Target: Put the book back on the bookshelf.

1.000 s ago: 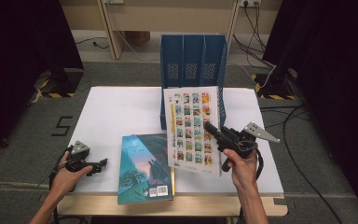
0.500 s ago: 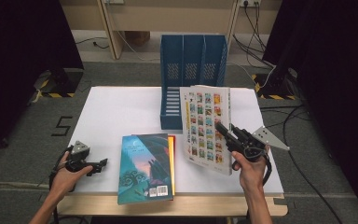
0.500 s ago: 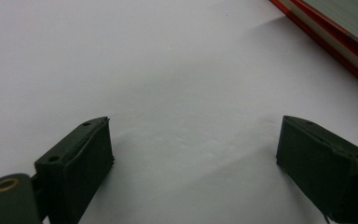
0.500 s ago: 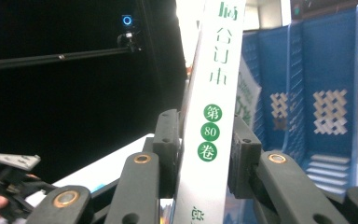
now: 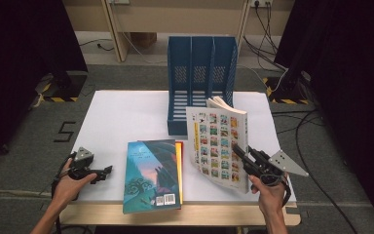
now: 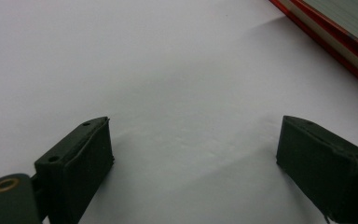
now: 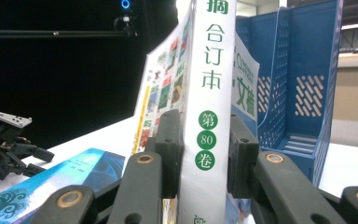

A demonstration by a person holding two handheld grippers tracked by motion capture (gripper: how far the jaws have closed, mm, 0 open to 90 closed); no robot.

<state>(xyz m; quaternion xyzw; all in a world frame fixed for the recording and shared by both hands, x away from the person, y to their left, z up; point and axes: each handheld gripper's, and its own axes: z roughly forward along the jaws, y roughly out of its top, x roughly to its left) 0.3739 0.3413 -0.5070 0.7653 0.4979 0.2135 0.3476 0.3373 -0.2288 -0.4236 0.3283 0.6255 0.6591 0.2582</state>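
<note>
The right claw [image 7: 204, 154] pinched the spine of a thick comic volume [image 5: 217, 141], holding it upright over the right part of the white counter [image 5: 121, 117], just in front of the blue file rack [image 5: 200, 73] (its jaws had just tightened a little on the spine). The left claw [image 6: 193, 163] rested on the counter at the near left, spread and gripping nothing. A teal-covered book [image 5: 152, 175] lay flat between them.

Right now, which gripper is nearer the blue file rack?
Right. The right gripper, clamping the comic book, is just in front of the blue file rack; the left gripper rests at the table's near-left edge.
</note>
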